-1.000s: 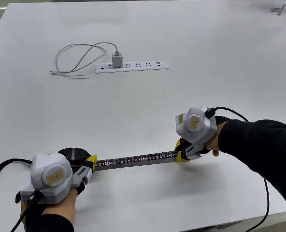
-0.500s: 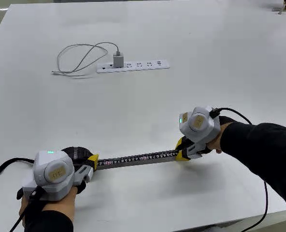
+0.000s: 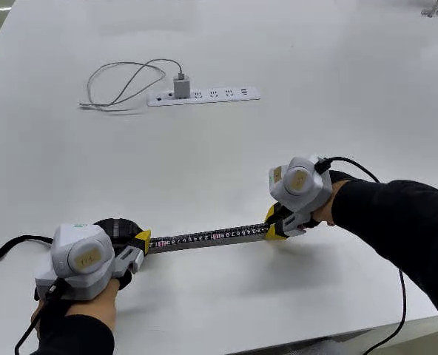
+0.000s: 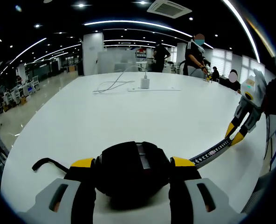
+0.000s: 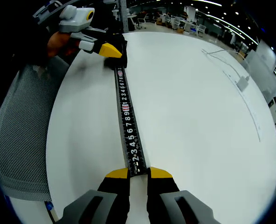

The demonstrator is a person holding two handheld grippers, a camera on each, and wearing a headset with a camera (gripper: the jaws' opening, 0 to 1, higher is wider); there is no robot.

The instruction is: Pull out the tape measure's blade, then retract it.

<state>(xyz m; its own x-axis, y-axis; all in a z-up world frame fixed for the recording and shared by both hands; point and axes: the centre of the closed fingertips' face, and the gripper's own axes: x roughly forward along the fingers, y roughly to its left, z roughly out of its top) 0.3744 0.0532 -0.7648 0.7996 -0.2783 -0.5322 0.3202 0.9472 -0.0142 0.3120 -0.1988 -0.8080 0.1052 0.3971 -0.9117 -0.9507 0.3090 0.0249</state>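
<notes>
1. Low at the left of the head view, the left gripper has its yellow-tipped jaws spread wide. They are clamped on either side of the black tape measure case, which rests on the white table. The left gripper view shows the case wedged between the two jaws.
2. Right of centre in the head view, the right gripper has its jaws almost together, pinched on the free end of the blade. In the right gripper view the blade runs into the narrow gap between the yellow tips.
3. Drawn out, the blade lies flat on the table in a straight line from the case to the right gripper.
4. Compared with half a second ago, both grips are the same. The stretch of blade between the grippers looks much the same length.
5. In the right gripper view the blade reads 2 3 4 5 6 7 8 9 going away from the jaws, then a red mark, then more black figures. In the head view the figures are too small to read.
6. Toward the upper left of the head view, a white power strip with a plugged-in charger and a looped cable lies well apart from the tape measure.
</notes>
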